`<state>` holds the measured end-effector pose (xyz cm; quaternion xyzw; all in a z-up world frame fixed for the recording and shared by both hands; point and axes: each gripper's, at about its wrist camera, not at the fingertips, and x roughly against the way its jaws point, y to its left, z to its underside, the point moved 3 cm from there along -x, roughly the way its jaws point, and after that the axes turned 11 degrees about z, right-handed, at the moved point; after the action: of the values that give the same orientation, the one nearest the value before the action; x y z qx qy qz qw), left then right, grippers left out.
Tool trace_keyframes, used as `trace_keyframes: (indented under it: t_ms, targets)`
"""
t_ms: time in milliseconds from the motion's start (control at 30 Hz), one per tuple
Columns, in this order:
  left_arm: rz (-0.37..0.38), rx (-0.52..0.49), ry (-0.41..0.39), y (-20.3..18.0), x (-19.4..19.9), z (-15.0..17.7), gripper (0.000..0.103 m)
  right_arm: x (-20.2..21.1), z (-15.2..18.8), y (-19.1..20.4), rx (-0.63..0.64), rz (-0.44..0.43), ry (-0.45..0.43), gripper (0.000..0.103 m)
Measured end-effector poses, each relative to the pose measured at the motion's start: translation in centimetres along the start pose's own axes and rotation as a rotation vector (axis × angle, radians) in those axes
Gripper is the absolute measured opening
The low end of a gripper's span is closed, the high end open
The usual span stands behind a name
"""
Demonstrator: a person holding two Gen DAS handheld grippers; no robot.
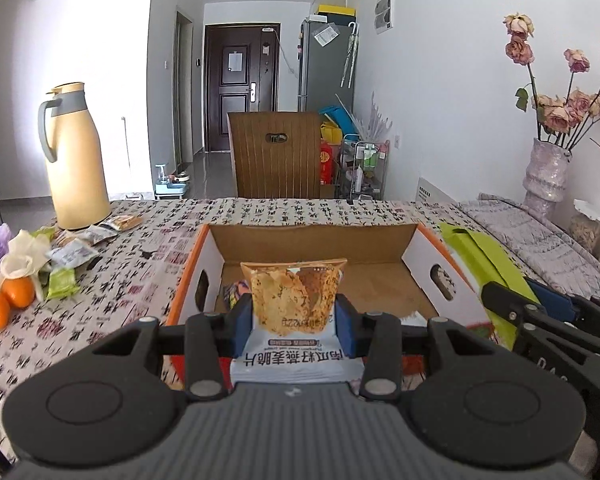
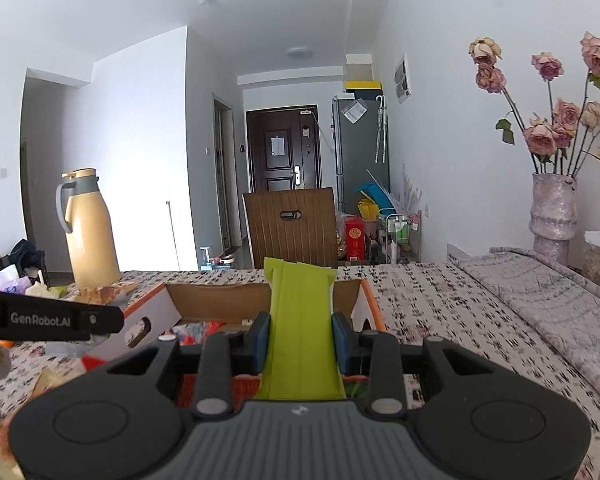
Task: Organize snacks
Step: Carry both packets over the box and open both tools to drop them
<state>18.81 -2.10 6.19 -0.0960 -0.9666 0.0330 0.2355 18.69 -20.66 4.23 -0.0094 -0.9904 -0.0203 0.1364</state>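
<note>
My left gripper point(image 1: 296, 320) is shut on a crisp packet point(image 1: 294, 300) with a clear window and a white printed end, held above the near edge of an open cardboard box point(image 1: 312, 240). A small colourful snack point(image 1: 232, 294) lies inside the box at its left. In the right wrist view my right gripper point(image 2: 300, 336) is shut on a lime-green packet point(image 2: 300, 320), raised over the same box point(image 2: 220, 300). That green packet point(image 1: 480, 264) and the right gripper's arm show at the right of the left wrist view.
Loose snack packets point(image 1: 76, 252), oranges point(image 1: 8, 300) and a white cloth lie at the table's left beside a yellow thermos jug point(image 1: 74, 160). A vase of dried roses point(image 1: 548, 176) stands at the right. A wooden chair back point(image 1: 276, 152) rises behind the table.
</note>
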Motion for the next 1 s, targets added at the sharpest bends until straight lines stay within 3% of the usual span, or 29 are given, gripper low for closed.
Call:
trace_keyframes:
  t_ms: [367, 567, 667, 1000]
  targets:
    - [-0.019, 0.018, 0.001, 1.3, -5.8, -2.8, 0.043, -6.5, -2.1, 1.2, 0.04, -0.002, 0.0, 0.032]
    - [-0.033, 0.058, 0.041, 3.3, -9.0, -1.9, 0.043, -9.6, -0.8, 0.9, 0.012, -0.014, 0.064, 0.032]
    - [-0.033, 0.079, 0.076, 4.1, -9.8, -1.3, 0.043, -10.1, -0.4, 0.6, 0.003, -0.017, 0.086, 0.032]
    - [-0.033, 0.061, 0.086, 3.8, -10.3, -0.8, 0.043, -10.5, -0.1, 0.8, 0.019, -0.003, 0.103, 0.032]
